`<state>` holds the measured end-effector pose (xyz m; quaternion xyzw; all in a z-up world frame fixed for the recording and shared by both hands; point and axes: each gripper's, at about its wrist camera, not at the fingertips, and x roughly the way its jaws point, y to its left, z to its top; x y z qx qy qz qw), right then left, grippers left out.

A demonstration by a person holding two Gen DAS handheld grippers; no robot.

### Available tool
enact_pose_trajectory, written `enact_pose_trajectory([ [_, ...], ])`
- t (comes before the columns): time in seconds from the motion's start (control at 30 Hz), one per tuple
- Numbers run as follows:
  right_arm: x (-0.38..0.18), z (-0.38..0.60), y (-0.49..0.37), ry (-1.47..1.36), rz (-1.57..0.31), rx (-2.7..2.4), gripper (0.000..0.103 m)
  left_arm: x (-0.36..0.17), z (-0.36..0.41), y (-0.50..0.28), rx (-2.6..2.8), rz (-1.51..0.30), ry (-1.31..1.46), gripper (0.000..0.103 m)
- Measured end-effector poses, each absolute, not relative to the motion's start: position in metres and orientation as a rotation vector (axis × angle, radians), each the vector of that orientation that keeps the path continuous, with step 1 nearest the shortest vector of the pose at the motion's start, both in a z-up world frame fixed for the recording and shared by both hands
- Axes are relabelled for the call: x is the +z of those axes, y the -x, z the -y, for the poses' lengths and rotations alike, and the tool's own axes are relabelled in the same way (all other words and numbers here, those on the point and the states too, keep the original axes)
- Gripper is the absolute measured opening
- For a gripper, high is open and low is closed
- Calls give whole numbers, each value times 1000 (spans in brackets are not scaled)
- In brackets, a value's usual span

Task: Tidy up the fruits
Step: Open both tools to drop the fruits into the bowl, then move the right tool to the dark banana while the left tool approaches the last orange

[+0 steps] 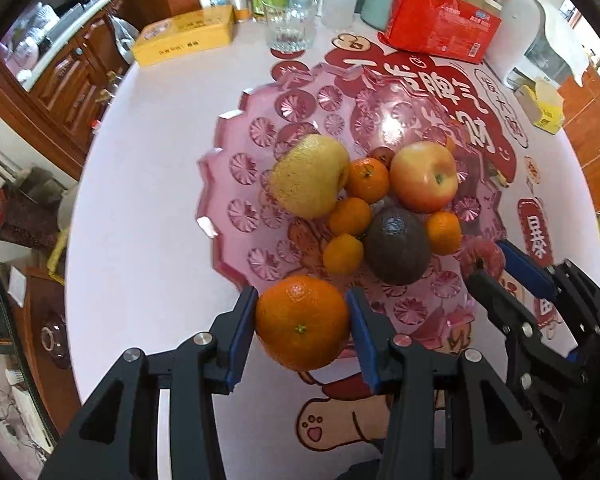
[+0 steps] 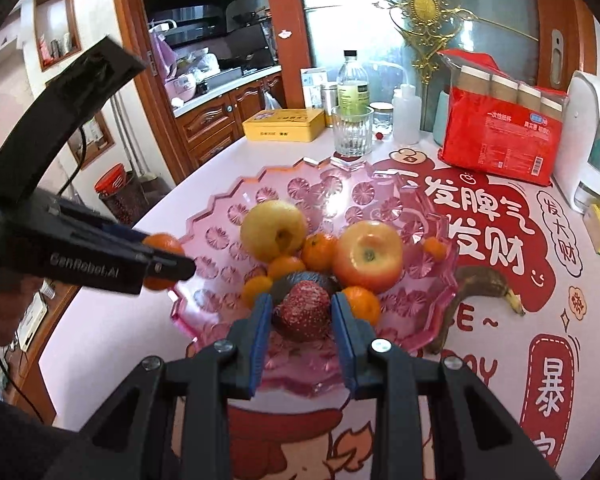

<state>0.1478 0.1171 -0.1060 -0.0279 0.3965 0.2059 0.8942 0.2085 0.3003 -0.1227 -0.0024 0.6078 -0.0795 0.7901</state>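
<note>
My left gripper [image 1: 302,320] is shut on a large orange [image 1: 302,322], held over the near rim of the pink glass fruit bowl [image 1: 236,168]. The bowl holds a yellow pear [image 1: 310,176], a red-yellow apple [image 1: 424,176], a dark avocado [image 1: 398,246] and several small tangerines [image 1: 368,180]. My right gripper [image 2: 300,312] is shut on a red strawberry-like fruit [image 2: 304,308] above the avocado [image 2: 296,280] in the bowl [image 2: 204,304]. The right gripper also shows in the left wrist view [image 1: 488,258]. The left gripper with the orange [image 2: 162,246] shows at the left in the right wrist view.
A brown overripe banana [image 2: 480,284] lies on the table right of the bowl. At the back stand a glass tumbler [image 2: 352,132], a yellow tin [image 2: 284,124], bottles, a red pack of paper cups [image 2: 500,140] and a white appliance [image 2: 592,148]. The round table's edge curves at left.
</note>
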Motion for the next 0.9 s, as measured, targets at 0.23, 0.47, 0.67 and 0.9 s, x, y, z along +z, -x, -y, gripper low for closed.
enact_pose_trajectory([
  [0.23,-113,-108,-159,-30,-850,437,42,-119,-297,-204,-200,-1271,14,67],
  [0.47,-111,-95,-142,-35,-860,378,62,-110,-289,-193,-204,-1274,4,73],
  [0.67,-111,-64,-121,-34,-896,310,62,-103,-278,-188,-267,-1317,47,82],
  [0.9,-109,-19,-104,18,-928,254,62,-88,-249,-208,-303,-1327,-7,82],
])
